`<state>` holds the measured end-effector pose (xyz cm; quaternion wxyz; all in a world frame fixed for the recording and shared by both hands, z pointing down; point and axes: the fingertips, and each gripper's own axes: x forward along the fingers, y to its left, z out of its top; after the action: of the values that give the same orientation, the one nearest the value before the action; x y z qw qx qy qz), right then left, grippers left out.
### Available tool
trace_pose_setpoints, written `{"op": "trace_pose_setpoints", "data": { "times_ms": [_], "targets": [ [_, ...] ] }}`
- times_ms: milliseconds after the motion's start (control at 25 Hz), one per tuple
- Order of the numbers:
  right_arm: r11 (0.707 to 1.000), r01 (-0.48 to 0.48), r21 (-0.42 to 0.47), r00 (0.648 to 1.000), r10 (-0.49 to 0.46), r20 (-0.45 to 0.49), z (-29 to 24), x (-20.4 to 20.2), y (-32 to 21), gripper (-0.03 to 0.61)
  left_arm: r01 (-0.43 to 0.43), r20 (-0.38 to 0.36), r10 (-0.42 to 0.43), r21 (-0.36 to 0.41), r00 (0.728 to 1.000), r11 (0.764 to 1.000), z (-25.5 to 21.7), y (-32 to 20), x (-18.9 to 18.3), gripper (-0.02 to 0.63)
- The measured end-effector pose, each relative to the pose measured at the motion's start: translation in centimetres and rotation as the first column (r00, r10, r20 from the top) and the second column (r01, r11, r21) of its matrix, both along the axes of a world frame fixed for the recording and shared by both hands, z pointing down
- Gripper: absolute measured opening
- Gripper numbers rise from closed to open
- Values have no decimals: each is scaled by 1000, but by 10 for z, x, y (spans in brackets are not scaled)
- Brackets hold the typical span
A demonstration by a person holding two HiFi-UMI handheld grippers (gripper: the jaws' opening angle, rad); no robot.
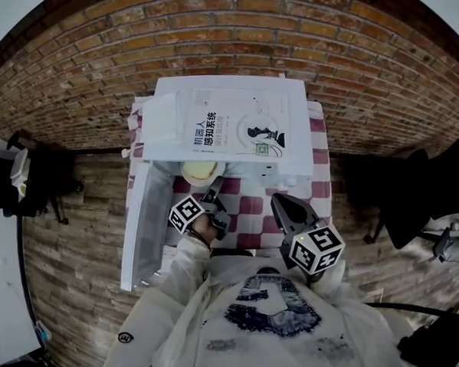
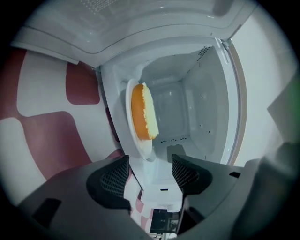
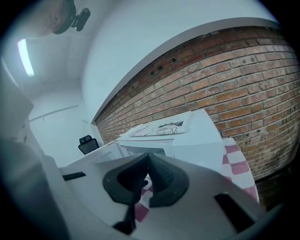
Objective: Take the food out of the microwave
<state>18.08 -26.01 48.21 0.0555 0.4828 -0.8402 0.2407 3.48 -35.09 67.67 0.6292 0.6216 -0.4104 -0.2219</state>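
The microwave point(image 1: 165, 121) stands on the checked tabletop point(image 1: 250, 208) against a brick wall point(image 1: 321, 28), its door point(image 1: 143, 222) swung wide toward 9 o'clock; a printed sheet point(image 1: 234, 125) lies on its roof. The food point(image 1: 200, 170), a round yellow cake with an orange-brown top, sits on a white plate point(image 2: 136, 140) inside the cavity, close to the front opening. In the head view the left hand-held gripper point(image 1: 215, 193) points into that opening; the food lies just past its tips, toward 11 o'clock.

In the left gripper view (which is tipped on its side, so the plate shows nearly edge-on) the left hand-held gripper point(image 2: 150, 164) has its jaws spread wide; the food point(image 2: 143, 117) is at 12 o'clock from the tips; the plate's near rim comes down about level with the tips, nearer the 9 o'clock jaw, and neither pad presses on it.

The right hand-held gripper point(image 1: 280, 204) is held over the tabletop at 3 o'clock of the left one, well clear of the cavity; in its own view the right hand-held gripper point(image 3: 149, 161) has its jaws pressed together on nothing, with the microwave point(image 3: 187, 140) beyond them at 1 o'clock.
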Motion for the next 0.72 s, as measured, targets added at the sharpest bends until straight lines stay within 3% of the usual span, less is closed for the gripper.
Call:
{"op": "trace_pose_setpoints", "data": {
  "times_ms": [400, 720],
  "targets": [
    [1000, 18, -9, 1000, -18, -24, -1, -8, 0, 14, 27, -126, -31, -32, 992, 999, 6, -11, 3, 284],
    [999, 40, -6, 999, -40, -26, 3, -15, -3, 14, 60, -158, -68, -54, 985, 997, 11, -17, 2, 239]
  ]
}}
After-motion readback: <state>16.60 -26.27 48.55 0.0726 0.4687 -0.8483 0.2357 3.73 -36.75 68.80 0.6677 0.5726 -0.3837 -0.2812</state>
